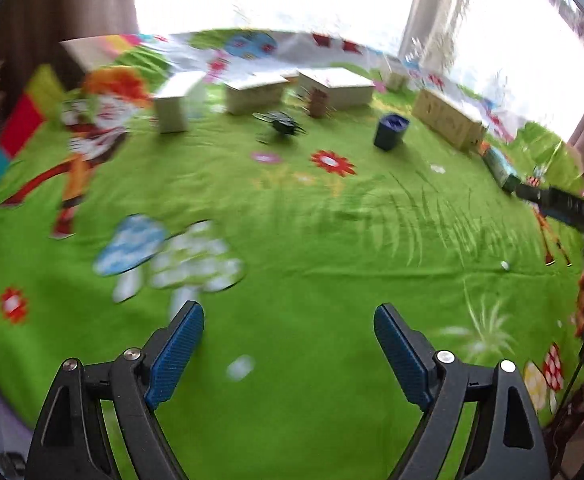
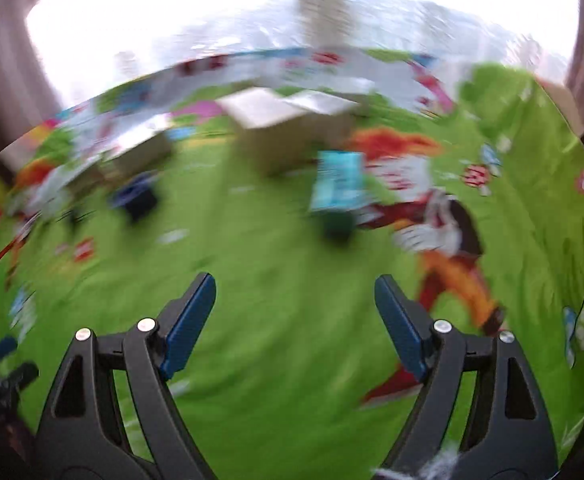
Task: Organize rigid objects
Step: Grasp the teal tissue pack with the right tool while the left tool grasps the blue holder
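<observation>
Surface: green cartoon-print cloth (image 1: 292, 240) over a table, bright window and curtains behind; both views motion-blurred.
Left gripper: left gripper (image 1: 288, 344) spread wide, nothing between the blue pads (image 1: 180, 348), hanging over bare cloth.
Right gripper: right gripper (image 2: 294, 316) likewise released and empty; its tip also shows at the far right of the left view.
Ahead of left: dark blue cup (image 1: 391, 131) forward and slightly right; black tangled object (image 1: 280, 123) straight ahead, can't tell what it is; small brown item (image 1: 318, 103) behind that; pale wooden boxes (image 1: 334, 87) in a row at the back, well apart from the jaws.
Ahead of right: teal carton (image 2: 338, 184) straight ahead, standing on or against something dark, too blurred to say which; same carton lies far right in the left view (image 1: 499, 162).
Step, my read: approach phase, nothing picked. Right hand looks lined up on the carton.
How to do it well: slow down first, blur says the hands are moving fast. Centre the carton between the pads, close across its narrow faces, low enough not to tip it. Keep the left clear of the right's path.
Risk: light carton may topple if clipped by one pad.
Writing: long tan box (image 1: 448, 122) carries printed marks, unreadable. Carton print also unreadable. No brand legible.
</observation>
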Demonstrator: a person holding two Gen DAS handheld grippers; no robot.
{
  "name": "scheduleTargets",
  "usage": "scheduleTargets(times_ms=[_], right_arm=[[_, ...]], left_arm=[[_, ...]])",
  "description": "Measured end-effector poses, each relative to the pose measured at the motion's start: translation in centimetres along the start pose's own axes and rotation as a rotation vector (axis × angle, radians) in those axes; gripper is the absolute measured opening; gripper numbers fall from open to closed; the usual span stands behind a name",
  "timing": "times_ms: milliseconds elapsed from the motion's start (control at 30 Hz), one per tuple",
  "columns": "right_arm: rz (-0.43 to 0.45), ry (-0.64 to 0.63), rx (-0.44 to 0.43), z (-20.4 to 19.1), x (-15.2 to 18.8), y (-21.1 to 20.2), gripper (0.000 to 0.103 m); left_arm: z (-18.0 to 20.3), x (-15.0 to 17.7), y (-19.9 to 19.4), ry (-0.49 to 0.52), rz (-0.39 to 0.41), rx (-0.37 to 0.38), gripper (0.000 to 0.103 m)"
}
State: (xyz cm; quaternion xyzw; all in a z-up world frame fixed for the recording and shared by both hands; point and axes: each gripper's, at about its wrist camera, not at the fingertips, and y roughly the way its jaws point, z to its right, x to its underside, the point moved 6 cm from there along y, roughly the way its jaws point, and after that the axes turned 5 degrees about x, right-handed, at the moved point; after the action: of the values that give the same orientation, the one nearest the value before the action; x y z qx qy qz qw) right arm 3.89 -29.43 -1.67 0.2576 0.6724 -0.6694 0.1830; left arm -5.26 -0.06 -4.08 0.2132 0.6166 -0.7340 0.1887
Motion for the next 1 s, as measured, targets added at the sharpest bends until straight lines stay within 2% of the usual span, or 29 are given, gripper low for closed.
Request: scheduleTargets(times_ms=[67, 200, 267, 333, 367, 400, 700, 733, 767, 800, 833, 933, 1000], right_arm=[[-0.022, 0.015, 0.013, 1.2, -1.3, 2.0, 0.084], [-0.058, -0.022, 0.028, 1.4, -3.1, 5.4, 0.085], [-0.033, -0.051, 0.065, 1.6, -3.1, 6.3, 0.085], [-0.012, -0.068, 0.076, 1.3, -3.1, 6.3, 0.069], [0.006, -0.079, 0.072, 1.2, -3.0, 5.9, 0.049], [0.013, -0.084, 0.073, 1.1, -3.0, 5.8, 0.038], [0.017, -0.097, 0.093, 1.1, -2.9, 5.6, 0.037], [0.016, -0.095, 0.090, 0.9, -3.1, 5.8, 0.037], [0.014, -0.089, 0.082, 1.0, -3.0, 5.8, 0.037], [0.014, -0.084, 0.076, 1.0, -3.0, 5.7, 0.037], [0.013, -0.080, 0.073, 1.0, -3.1, 5.7, 0.037], [0.013, -0.072, 0.066, 1.1, -3.0, 5.7, 0.037], [0.013, -0.058, 0.049, 1.4, -2.9, 5.6, 0.037]], left_arm=[[1.2, -0.7, 0.9, 0.054, 0.005, -0.054, 0.089], [3.5, -2.6, 2.6, 0.136, -0.007, -0.043, 0.089], [4.5, -3.8, 3.3, 0.171, -0.008, -0.052, 0.089], [5.4, -5.2, 4.3, 0.195, -0.012, -0.051, 0.089], [5.9, -6.2, 5.0, 0.207, -0.016, -0.054, 0.089], [6.6, -7.4, 6.0, 0.220, -0.026, -0.054, 0.089], [10.8, -14.9, 12.2, 0.313, -0.030, -0.066, 0.088], [10.9, -15.1, 12.4, 0.310, -0.027, -0.052, 0.075], [11.1, -15.2, 12.5, 0.294, -0.024, 0.005, 0.062], [11.3, -15.1, 12.4, 0.273, -0.029, 0.065, 0.032], [11.3, -14.8, 11.9, 0.252, -0.025, 0.090, 0.027], [11.1, -13.0, 10.1, 0.268, 0.021, 0.084, 0.027], [10.1, -11.0, 8.7, 0.241, 0.041, 0.087, 0.027]])
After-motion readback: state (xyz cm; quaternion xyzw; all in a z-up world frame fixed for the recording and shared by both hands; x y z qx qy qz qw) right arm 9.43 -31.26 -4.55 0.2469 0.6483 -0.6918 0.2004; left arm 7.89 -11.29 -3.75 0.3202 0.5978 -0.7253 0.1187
